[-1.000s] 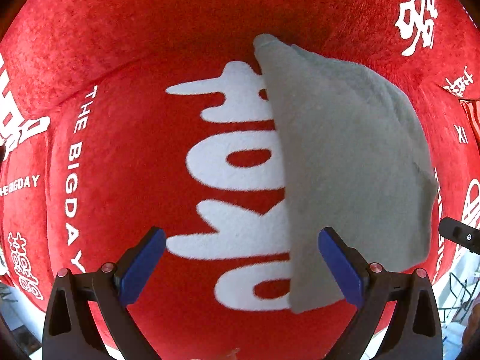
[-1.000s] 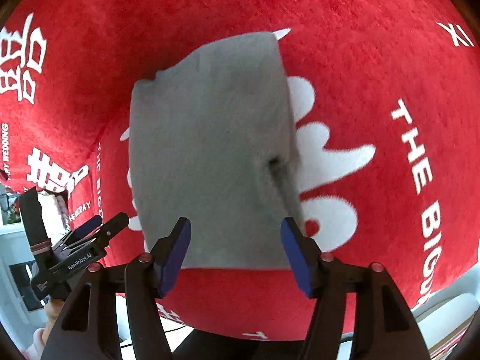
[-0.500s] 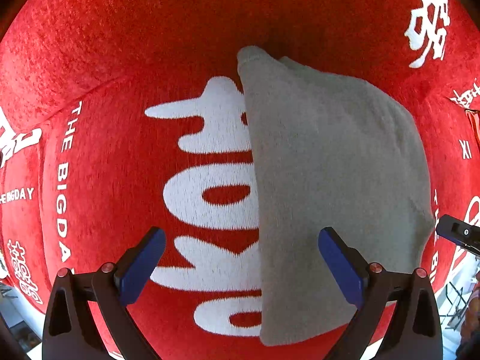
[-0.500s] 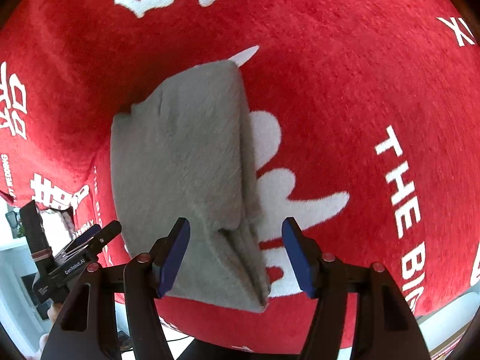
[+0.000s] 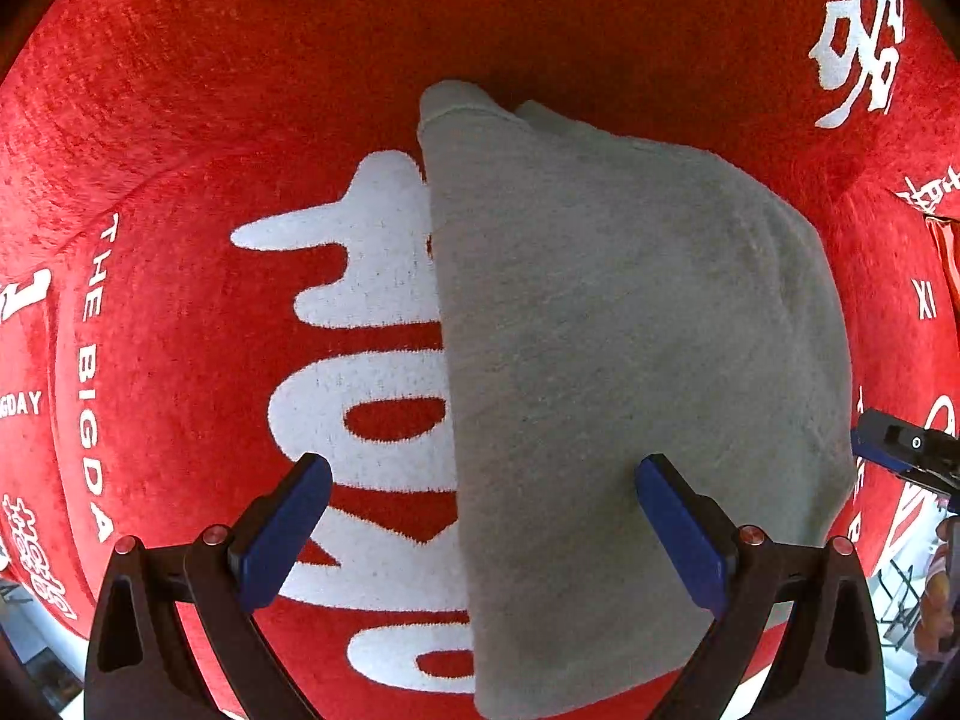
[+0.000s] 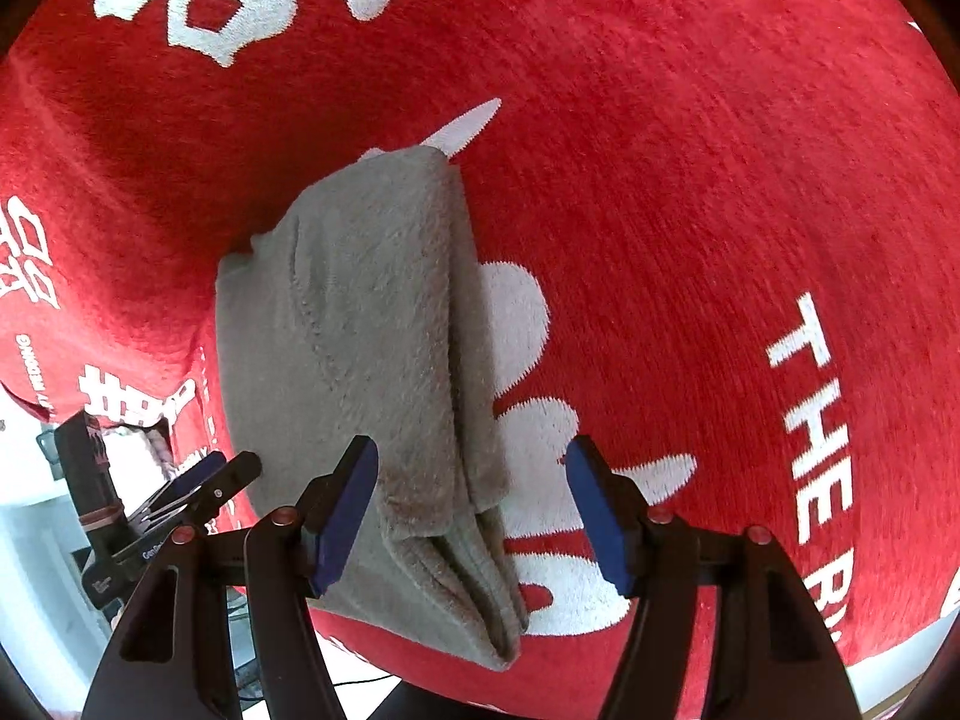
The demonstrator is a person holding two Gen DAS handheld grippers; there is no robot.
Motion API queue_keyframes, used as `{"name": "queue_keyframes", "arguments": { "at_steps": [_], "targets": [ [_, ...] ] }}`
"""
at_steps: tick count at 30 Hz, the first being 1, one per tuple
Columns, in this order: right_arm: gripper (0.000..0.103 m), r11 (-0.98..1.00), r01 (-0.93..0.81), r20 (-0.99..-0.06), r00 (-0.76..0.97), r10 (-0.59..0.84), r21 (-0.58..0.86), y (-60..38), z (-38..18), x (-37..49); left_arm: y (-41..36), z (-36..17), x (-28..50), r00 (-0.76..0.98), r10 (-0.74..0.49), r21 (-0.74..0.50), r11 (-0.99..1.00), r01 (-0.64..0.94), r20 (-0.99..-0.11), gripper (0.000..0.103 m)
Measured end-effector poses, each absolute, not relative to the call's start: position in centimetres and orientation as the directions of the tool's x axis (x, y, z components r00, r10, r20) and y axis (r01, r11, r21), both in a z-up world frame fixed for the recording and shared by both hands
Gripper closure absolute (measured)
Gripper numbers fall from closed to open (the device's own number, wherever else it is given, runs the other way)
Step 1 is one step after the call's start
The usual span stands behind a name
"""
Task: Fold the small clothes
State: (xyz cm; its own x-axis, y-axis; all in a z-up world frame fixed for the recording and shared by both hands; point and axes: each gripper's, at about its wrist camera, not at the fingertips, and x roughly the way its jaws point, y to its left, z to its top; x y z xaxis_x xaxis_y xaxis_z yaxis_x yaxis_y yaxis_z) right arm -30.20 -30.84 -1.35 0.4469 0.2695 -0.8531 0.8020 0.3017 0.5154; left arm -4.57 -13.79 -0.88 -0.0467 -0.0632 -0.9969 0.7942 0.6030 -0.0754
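A plush red cloth with white lettering (image 5: 180,360) is covering the surface. The folded grey fleece garment (image 5: 630,360) is lying flat on it, beneath the gaping left gripper (image 5: 483,531) and empty, open right gripper (image 6: 471,510). "THE BIG DAY" is showing.

The folded grey garment (image 5: 630,372) lies on the red cloth (image 5: 180,192), its straight edge between the left gripper's (image 5: 480,528) spread jaws, stretching toward twelve o'clock.
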Motion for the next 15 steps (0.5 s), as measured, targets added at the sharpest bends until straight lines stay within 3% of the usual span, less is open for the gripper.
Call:
{"name": "queue_keyframes", "arguments": {
  "at_steps": [7, 15],
  "targets": [
    [0.034, 0.281, 0.776, -0.818, 0.483, 0.312, 0.565, -31.1, -2.3, -29.9, -14.9, -1.5, -4.7, -0.063, -0.069, -0.093, 0.604, 0.792, -0.996, 0.001],
    [0.030, 0.255, 0.699, -0.733, 0.561, 0.385, 0.668, -32.0, -3.8, -29.4, -15.1, -2.3, -2.1, -0.220, -0.193, -0.293, 0.615, 0.732, -0.956, 0.001]
  ]
}}
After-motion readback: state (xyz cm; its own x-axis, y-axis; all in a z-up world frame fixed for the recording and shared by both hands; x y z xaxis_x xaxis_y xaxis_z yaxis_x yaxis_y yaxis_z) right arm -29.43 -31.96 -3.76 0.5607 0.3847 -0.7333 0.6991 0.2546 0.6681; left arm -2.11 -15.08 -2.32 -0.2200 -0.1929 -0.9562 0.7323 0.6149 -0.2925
